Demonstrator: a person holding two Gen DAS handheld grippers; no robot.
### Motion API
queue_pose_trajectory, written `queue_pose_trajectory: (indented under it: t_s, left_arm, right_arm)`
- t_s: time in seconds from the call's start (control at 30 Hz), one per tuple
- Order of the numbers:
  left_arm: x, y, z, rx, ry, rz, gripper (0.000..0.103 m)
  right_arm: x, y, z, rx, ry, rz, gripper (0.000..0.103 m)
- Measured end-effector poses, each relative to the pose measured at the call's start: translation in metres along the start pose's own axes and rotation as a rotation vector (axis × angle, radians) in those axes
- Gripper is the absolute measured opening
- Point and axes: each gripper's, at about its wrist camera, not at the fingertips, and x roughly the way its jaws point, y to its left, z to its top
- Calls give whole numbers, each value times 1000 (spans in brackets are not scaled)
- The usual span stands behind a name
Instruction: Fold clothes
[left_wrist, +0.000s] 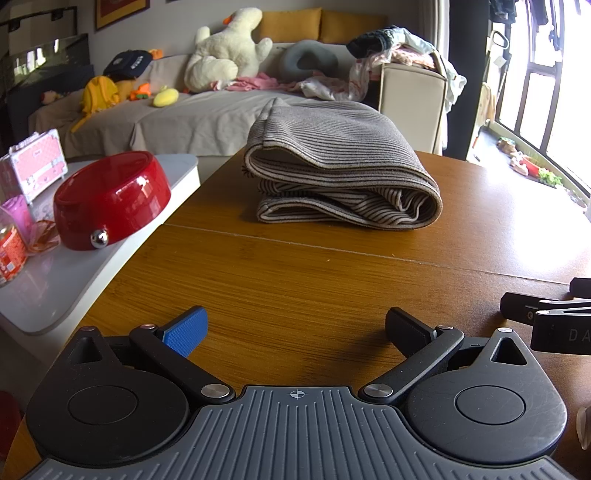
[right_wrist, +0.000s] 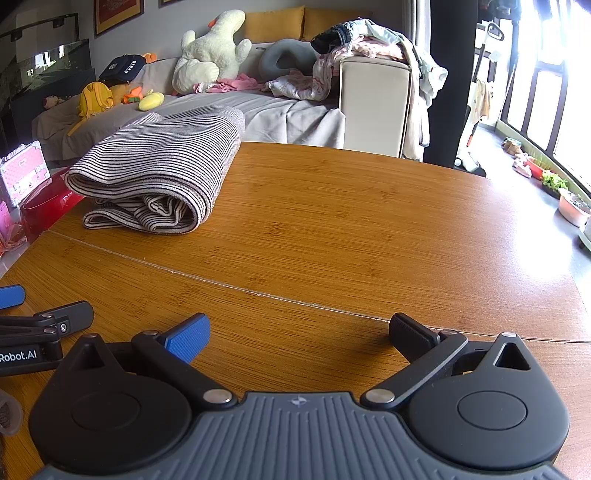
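Striped garment (left_wrist: 343, 166), folded, frame centre on table (left_wrist: 295, 273); both tools wide, empty; risk: nudging unrolls loose layers.

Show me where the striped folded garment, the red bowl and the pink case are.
striped folded garment (left_wrist: 343, 162), left wrist view, top fold.
red bowl (left_wrist: 114, 199), left wrist view, glossy side wall.
pink case (left_wrist: 35, 162), left wrist view, front face.

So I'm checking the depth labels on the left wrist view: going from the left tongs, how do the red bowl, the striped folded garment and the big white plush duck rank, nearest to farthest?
From the left tongs, which are open over the wooden table:
1. Red bowl, left, on the white side surface.
2. Striped folded garment, ahead, slightly right, on the table.
3. White plush duck, far back on the sofa.
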Motion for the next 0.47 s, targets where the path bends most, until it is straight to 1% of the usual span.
queue_pose_trajectory:
  t_s: [0.37,0.47]
  left_arm:
    - [-1,-1,0,-2,-1,-1,103]
    - [-2,0,0,-3,-4,-12,103]
  right_arm:
    - [0,-1,0,2,0,-4,103]
    - [0,0,0,3,1,-11,103]
